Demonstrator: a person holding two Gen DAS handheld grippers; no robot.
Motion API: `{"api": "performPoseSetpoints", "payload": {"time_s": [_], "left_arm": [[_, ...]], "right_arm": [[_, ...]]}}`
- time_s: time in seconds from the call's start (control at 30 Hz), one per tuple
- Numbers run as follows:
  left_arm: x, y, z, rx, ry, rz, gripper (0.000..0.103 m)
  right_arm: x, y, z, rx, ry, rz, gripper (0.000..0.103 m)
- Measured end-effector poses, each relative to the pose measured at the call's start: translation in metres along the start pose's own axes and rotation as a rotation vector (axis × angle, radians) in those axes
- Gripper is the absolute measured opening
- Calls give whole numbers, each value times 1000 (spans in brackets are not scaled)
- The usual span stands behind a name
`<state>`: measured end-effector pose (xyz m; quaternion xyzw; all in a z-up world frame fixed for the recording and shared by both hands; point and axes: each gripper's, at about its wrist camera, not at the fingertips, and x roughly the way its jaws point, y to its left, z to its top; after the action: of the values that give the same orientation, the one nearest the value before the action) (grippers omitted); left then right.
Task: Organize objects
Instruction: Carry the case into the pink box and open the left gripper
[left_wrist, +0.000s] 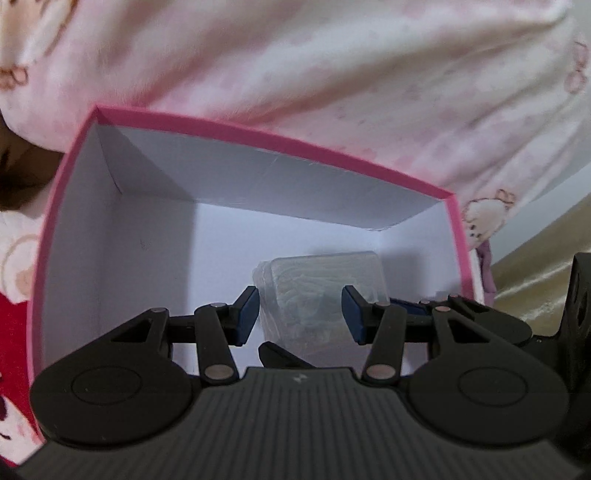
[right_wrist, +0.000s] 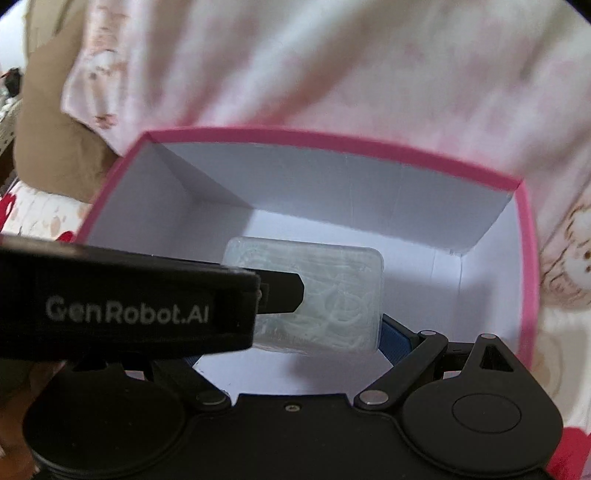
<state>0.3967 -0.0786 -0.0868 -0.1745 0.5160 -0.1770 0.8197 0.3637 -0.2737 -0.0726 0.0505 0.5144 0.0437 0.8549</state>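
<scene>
Left tongs (left_wrist: 301, 317) gape; right tongs (right_wrist: 291, 339) pinch a translucent rounded-rectangular case (right_wrist: 325, 295) inside the pink-rimmed cardboard box (right_wrist: 332, 142).

Black tongs (left_wrist: 299, 317), blue pads (left_wrist: 246, 315)

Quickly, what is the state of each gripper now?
Left gripper: open, pads on both sides of the clear plastic case, not squeezing.
Right gripper: seems to hold the clear plastic case; its left finger is hidden.
</scene>
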Motion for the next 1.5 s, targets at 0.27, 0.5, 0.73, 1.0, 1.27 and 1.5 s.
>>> {"api": "performPoseSetpoints", "payload": {"time_s": [0.27,0.5,0.73,1.0,1.27,1.5], "left_arm": [[35,12,11,-60,79,22,47],[49,10,12,-97,104,40,47],[44,7,2,-84,96,86,47],[45,-5,-1,-74,90,89,33],[60,-17,6,-111,62,29,25],[67,-30,21,-49,7,33,25]], "right_arm": [[37,-10,15,72,132,23,95],[47,-8,13,84,197,32,95],[32,15,0,-2,200,4,95],[19,27,-30,14,182,12,40],[24,24,-16,109,109,-69,15],[26,29,-9,180,49,-76,15]]}}
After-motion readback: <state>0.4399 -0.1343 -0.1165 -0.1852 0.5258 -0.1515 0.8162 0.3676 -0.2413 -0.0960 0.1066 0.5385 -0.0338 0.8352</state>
